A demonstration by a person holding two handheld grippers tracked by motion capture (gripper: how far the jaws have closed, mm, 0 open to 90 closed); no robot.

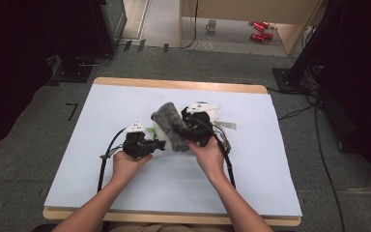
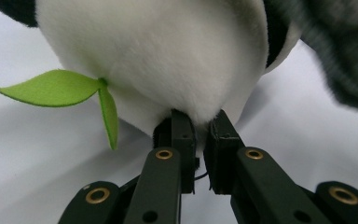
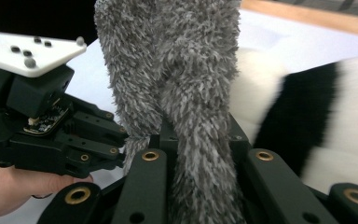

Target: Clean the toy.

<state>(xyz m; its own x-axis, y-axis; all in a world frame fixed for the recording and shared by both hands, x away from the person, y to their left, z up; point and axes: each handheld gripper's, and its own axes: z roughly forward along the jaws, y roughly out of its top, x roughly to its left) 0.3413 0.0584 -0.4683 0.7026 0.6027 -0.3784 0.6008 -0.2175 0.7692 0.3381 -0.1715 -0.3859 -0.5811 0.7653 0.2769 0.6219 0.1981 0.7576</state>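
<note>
A white-and-black plush toy (image 2: pixel 168 51) with a green felt leaf (image 2: pixel 56 87) lies mid-table on the pale sheet. My left gripper (image 2: pixel 199 122) is shut on a pinch of its white fur at the lower edge. In the high view the left gripper (image 1: pixel 160 144) sits just left of the toy, beside the leaf (image 1: pixel 150 130). A grey fuzzy cloth (image 1: pixel 170 123) is draped over the plush. My right gripper (image 3: pixel 198 137) is shut on this grey cloth (image 3: pixel 186 70), which rises between its jaws. The right gripper (image 1: pixel 179 128) reaches in from the right, and the plush (image 3: pixel 317 107) lies behind it.
The pale sheet (image 1: pixel 125 101) covers a wooden table (image 1: pixel 174 84). Black cables (image 1: pixel 104 164) trail from both grippers toward the person. A label (image 1: pixel 227 125) sticks out right of the toy. A mug (image 1: pixel 211 25) and red items (image 1: pixel 260 29) sit on the floor beyond.
</note>
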